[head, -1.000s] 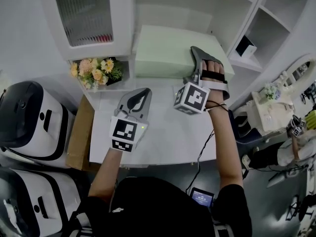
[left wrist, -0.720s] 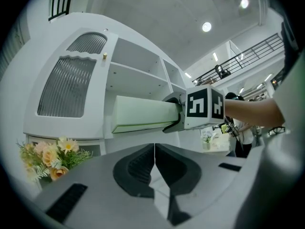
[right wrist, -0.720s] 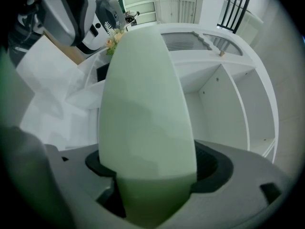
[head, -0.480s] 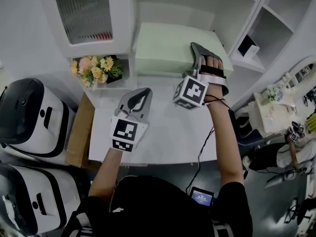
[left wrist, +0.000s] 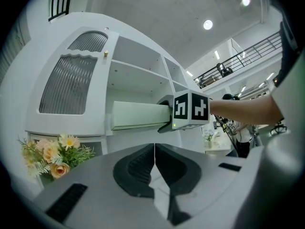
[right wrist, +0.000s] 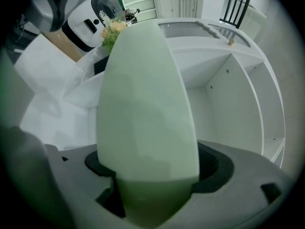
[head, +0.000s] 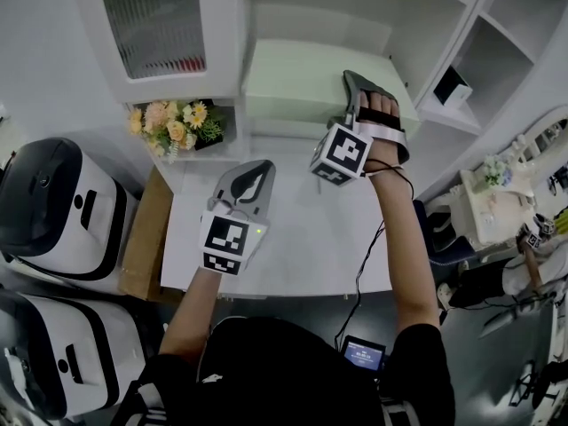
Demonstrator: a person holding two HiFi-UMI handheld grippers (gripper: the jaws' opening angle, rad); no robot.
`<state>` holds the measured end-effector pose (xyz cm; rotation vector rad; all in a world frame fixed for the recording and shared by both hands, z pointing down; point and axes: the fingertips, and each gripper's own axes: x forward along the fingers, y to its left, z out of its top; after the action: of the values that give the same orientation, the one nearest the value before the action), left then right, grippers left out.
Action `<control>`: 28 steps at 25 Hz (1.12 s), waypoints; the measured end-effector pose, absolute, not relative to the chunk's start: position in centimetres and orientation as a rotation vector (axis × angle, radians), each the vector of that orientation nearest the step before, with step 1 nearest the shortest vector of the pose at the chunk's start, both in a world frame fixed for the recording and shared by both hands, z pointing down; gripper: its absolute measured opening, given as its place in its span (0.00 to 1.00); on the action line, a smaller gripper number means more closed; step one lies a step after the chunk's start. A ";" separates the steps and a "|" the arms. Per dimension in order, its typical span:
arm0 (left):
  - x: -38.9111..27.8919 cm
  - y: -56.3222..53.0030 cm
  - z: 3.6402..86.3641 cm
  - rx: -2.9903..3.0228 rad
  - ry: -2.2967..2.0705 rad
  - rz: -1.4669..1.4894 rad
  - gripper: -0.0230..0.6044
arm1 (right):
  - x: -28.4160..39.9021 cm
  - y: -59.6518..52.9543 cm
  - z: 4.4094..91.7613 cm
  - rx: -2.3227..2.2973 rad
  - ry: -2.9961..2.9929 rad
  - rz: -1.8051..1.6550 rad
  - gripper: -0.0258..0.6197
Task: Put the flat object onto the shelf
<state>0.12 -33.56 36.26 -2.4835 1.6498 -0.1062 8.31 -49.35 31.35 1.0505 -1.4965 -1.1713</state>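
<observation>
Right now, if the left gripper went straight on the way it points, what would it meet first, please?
Probably the pale green flat box in the shelf unit: the shut left gripper aims level at its front edge, though depth is unclear.

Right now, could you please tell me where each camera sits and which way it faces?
Head view: on the person's head, looking down at the table and shelf unit; left gripper, right gripper and both arms show.
Left gripper view: on the left gripper, looking along its shut jaws at the shelf unit; the right arm shows.
Right gripper view: on the right gripper, looking into the shelf unit along jaws that have just been opening, green box between them.
Shared: all show the green box and flowers.
</observation>
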 end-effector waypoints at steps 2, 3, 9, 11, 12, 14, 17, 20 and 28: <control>-0.1 -33.6 36.4 -2.481 1.657 -0.109 0.05 | 8.2 -49.9 31.6 1.046 -1.494 -1.164 0.65; -0.3 -33.7 36.5 -2.481 1.662 -0.111 0.05 | 8.1 -50.2 31.6 1.046 -1.492 -1.162 0.65; -0.7 -33.9 36.8 -2.479 1.679 -0.118 0.05 | 7.9 -51.6 31.9 1.037 -1.485 -1.133 0.65; -0.8 -33.9 36.8 -2.478 1.681 -0.121 0.05 | 7.8 -52.0 31.9 1.033 -1.480 -1.125 0.65; -0.9 -34.0 36.9 -2.477 1.683 -0.123 0.05 | 7.7 -52.2 31.9 1.030 -1.479 -1.119 0.65; -0.9 -34.1 37.0 -2.475 1.684 -0.130 0.05 | 7.6 -52.6 32.1 1.025 -1.481 -1.111 0.65; -1.1 -34.2 37.0 -2.473 1.685 -0.138 0.05 | 7.4 -53.2 32.1 1.025 -1.481 -1.108 0.65; -1.3 -34.3 37.0 -2.471 1.686 -0.146 0.05 | 7.2 -53.8 32.1 1.023 -1.482 -1.104 0.65; -2.0 -34.6 37.1 -2.469 1.699 -0.144 0.05 | 6.8 -55.0 32.2 1.032 -1.473 -1.086 0.67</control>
<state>-1.99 -34.63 37.09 -2.4692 1.6995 -0.1437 6.82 -55.01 32.22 1.0316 -1.4727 -1.0855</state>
